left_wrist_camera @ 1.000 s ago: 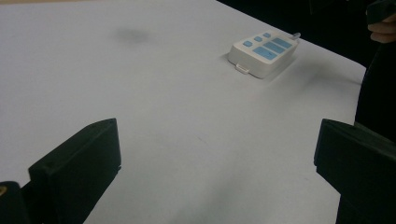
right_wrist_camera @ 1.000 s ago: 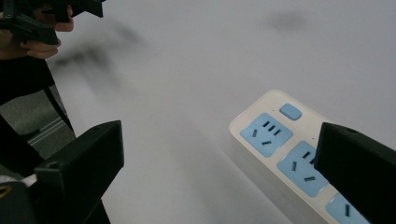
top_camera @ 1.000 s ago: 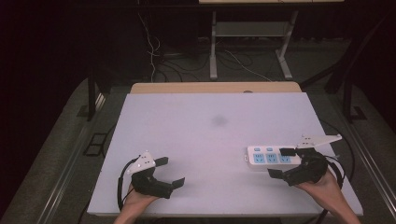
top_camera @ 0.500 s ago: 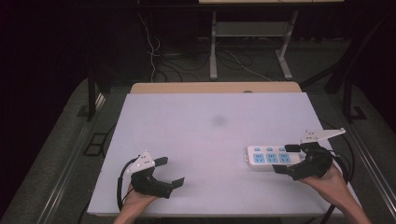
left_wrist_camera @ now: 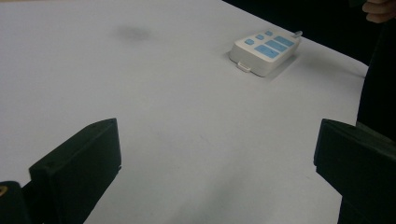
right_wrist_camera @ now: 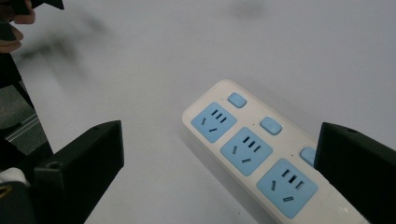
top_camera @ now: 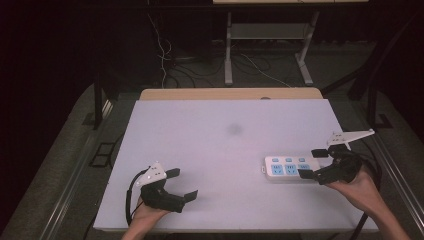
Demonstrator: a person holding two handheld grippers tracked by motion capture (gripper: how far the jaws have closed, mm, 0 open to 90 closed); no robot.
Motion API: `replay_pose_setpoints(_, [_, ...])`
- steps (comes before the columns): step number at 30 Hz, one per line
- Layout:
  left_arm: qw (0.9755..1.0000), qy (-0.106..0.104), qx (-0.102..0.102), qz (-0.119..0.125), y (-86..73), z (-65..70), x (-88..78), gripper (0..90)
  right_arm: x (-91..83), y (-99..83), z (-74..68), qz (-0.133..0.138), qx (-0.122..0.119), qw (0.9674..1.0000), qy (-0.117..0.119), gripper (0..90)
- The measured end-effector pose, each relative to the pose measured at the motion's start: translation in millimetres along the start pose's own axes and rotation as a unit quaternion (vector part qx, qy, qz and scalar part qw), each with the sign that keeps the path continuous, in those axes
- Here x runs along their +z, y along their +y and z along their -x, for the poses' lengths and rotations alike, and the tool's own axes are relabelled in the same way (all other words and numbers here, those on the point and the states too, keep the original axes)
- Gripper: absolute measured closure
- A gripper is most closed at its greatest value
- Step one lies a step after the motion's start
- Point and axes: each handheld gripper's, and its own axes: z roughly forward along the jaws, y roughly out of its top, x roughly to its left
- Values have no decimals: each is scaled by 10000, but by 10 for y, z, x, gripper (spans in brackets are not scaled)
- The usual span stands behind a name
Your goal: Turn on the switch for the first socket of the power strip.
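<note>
Holding your right hand-held gripper (top_camera: 316, 163) at four o'clock on the worktop (top_camera: 215, 130), you have its jaws spread wide, straddling the right end of the white power strip (top_camera: 287, 168) without clamping it. Your left hand-held gripper (top_camera: 181, 184), at seven o'clock, sits released over bare surface, well apart from the strip.
</note>
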Motion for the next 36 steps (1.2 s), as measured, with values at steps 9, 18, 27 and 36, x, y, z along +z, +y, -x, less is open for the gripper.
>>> replay_pose_setpoints(9, [10000, 2, 1, -5, -3, 0, 2, 0, 28, 79, 135, -131, 85, 9999, -18, 13])
replay_pose_setpoints(18, [10000, -15, 9, -32, -6, -5, 6, 0, 54, 160, 222, -224, 124, 9996, -70, 12])
replay_pose_setpoints(27, [10000, -17, 14, -46, -8, -6, 6, 0, 114, 189, 324, -350, 215, 9991, -129, 13])
replay_pose_setpoints(36, [10000, -7, 8, -45, -11, -4, 2, 1, 135, 161, 445, -486, 302, 9983, -103, 183])
